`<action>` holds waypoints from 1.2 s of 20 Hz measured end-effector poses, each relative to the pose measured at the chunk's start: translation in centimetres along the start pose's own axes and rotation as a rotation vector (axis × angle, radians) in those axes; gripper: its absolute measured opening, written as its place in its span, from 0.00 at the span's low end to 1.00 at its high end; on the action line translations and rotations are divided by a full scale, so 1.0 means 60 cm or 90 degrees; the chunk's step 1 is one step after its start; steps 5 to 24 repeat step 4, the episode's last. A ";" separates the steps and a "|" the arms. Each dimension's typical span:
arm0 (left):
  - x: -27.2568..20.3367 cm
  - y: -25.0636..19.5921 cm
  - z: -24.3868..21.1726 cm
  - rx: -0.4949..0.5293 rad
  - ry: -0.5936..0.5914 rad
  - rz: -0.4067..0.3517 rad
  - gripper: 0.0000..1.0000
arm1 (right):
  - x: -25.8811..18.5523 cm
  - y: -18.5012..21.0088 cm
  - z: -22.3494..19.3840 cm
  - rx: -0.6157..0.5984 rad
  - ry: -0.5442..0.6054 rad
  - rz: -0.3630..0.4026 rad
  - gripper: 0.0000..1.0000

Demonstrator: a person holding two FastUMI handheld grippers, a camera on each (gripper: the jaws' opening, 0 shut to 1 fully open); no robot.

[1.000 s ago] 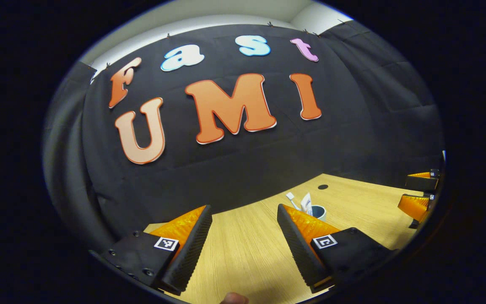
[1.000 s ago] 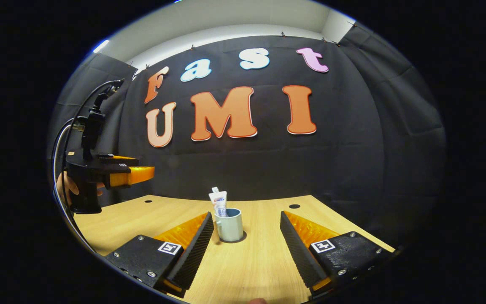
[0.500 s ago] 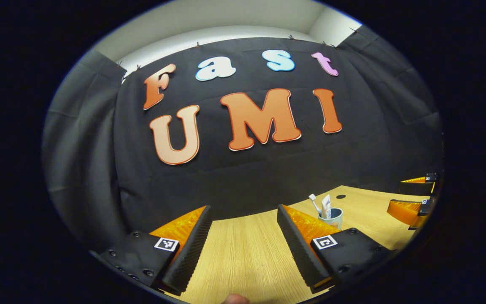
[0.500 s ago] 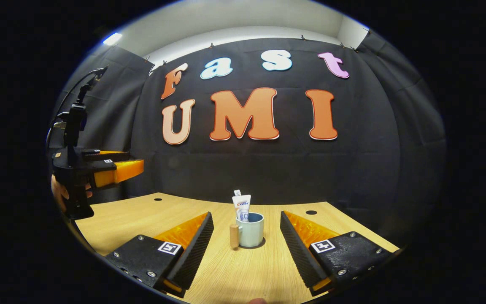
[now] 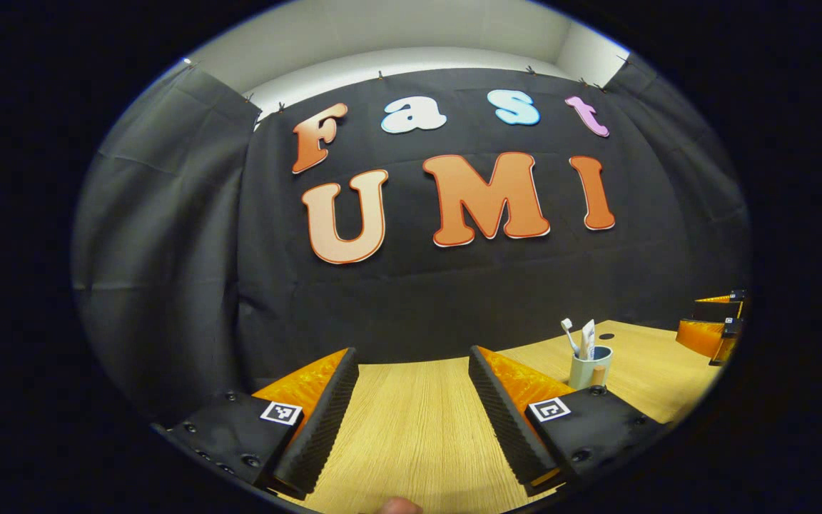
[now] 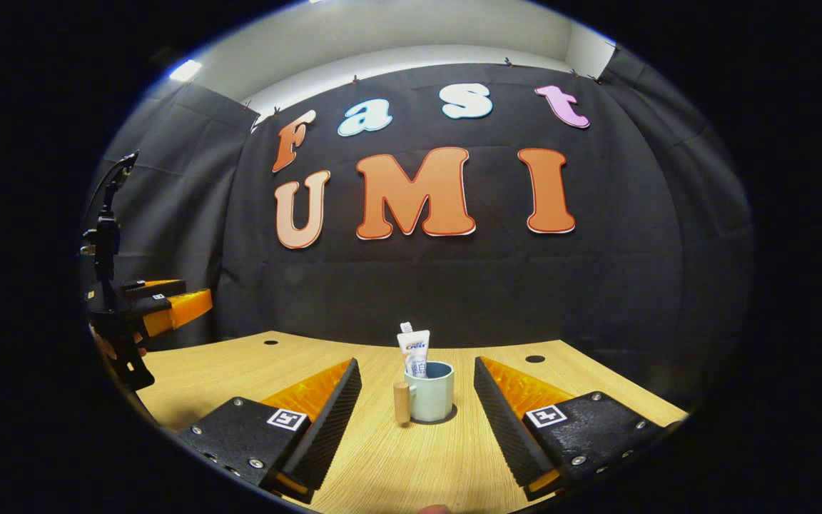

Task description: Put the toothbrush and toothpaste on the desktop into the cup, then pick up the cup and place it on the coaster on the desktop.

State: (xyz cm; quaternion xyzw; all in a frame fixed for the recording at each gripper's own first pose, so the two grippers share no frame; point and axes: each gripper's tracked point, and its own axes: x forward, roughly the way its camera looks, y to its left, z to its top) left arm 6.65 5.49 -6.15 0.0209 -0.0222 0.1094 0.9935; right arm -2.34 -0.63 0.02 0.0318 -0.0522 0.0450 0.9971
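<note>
Cup (image 6: pixel 431 391) stands upright on the desk (image 6: pixel 382 457), seen in the right gripper view between and beyond the 2 fingers of the right tongs (image 6: pixel 417 400), well apart from both. Its wooden handle (image 6: pixel 402 402) points toward the left of that view. Toothpaste (image 6: pixel 415 352) stands upright inside it, cap up. Right tongs are spread wide and hold nothing.

Left tongs (image 5: pixel 411 396) are likewise wide apart with nothing between the fingers, over bare desk (image 5: pixel 411 442). In the left gripper view the cup (image 5: pixel 586 366) sits off to the right, with the toothbrush (image 5: pixel 569 334) and toothpaste (image 5: pixel 587 338) both standing in it, bristle head up. I cannot tell whether a coaster lies under the cup. At that view's right edge the right tongs (image 5: pixel 712 325) hover above the desk.
</note>
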 end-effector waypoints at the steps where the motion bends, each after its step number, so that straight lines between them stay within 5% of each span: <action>1: 0.000 0.007 -0.002 -0.007 -0.001 0.008 1.00 | 0.000 -0.001 0.000 -0.002 -0.002 0.000 0.96; 24: 0.006 0.014 -0.002 -0.027 -0.007 0.019 1.00 | -0.001 0.000 0.001 -0.009 -0.013 0.002 0.96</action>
